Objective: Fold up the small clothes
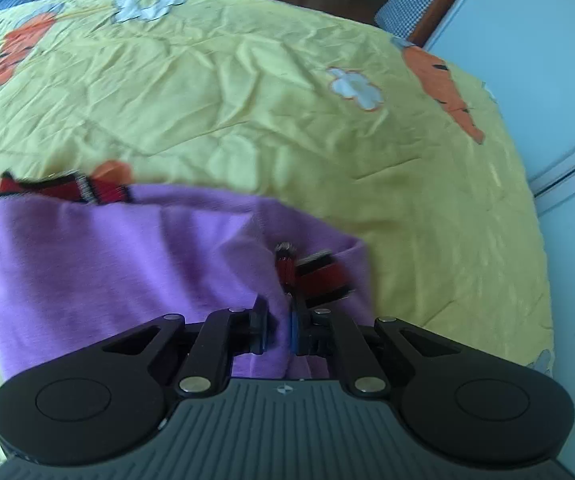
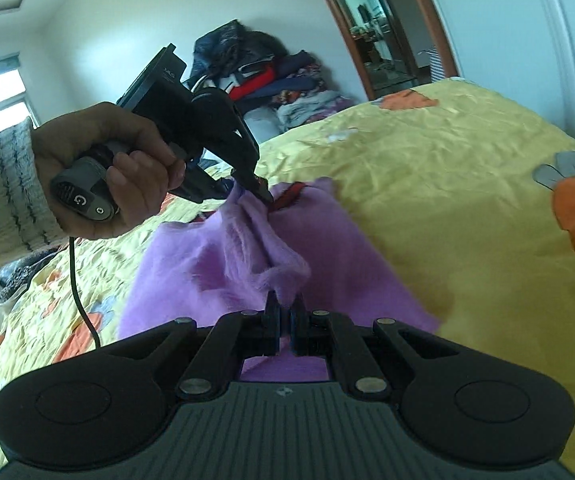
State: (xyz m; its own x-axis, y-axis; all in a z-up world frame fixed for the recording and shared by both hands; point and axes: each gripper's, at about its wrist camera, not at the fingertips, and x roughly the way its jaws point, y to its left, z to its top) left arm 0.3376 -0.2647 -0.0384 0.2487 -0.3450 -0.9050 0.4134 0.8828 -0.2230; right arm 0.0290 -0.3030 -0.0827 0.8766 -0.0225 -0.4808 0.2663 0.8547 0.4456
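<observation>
A small purple garment [image 1: 119, 264] with red and black striped trim [image 1: 319, 276] lies on a yellow bedspread [image 1: 247, 100]. My left gripper [image 1: 281, 312] is shut on a bunched edge of it beside the striped trim. In the right wrist view the left gripper [image 2: 261, 192] pinches the far edge of the purple garment [image 2: 327, 248] and holds it raised. My right gripper [image 2: 285, 312] is shut on the near edge of the same cloth, which stretches between the two grippers.
The yellow bedspread [image 2: 447, 160] has carrot and flower prints. A heap of clothes [image 2: 271, 80] lies at the far end of the bed by the wall. A white wardrobe [image 1: 547, 60] stands along the bed's side. A doorway [image 2: 379, 28] is beyond.
</observation>
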